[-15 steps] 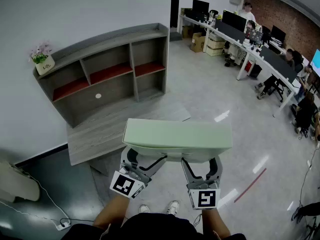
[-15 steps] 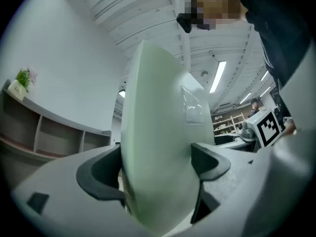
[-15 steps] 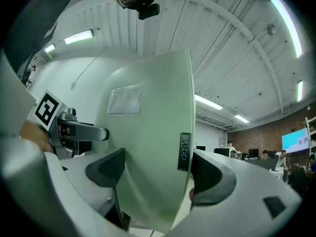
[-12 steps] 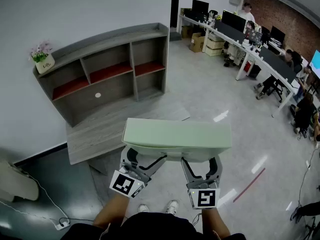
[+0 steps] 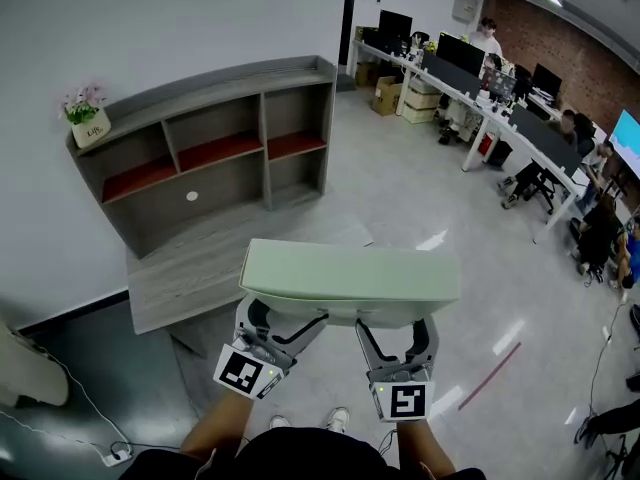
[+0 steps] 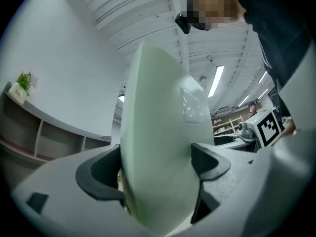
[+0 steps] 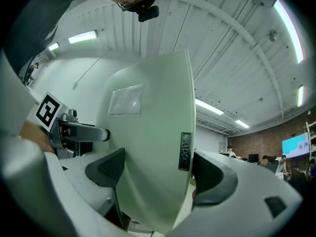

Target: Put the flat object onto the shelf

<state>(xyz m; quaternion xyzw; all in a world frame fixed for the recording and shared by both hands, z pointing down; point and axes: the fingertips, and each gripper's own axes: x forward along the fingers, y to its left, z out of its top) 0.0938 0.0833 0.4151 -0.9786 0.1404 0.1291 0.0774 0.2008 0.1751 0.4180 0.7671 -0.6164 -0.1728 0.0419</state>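
Together, jaws of left gripper (image 5: pixel 280 320) and right gripper (image 5: pixel 398 333) pinch the pale-green flat object (image 5: pixel 350 278).

The right hand-held gripper (image 7: pixel 159 174) holds the pale green flat object (image 7: pixel 148 132) upright between its two dark pads (image 7: pixel 106 169), one pad pressing on each face. A small dark button strip (image 7: pixel 185 151) sits on the object's narrow edge. Long ceiling lights (image 7: pixel 289 28) shine above, and a brick wall (image 7: pixel 256 144) stands far right.

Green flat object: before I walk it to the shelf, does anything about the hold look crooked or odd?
Nothing stands out. The green flat object sits roughly level, its near edge clamped by the left gripper and right gripper.
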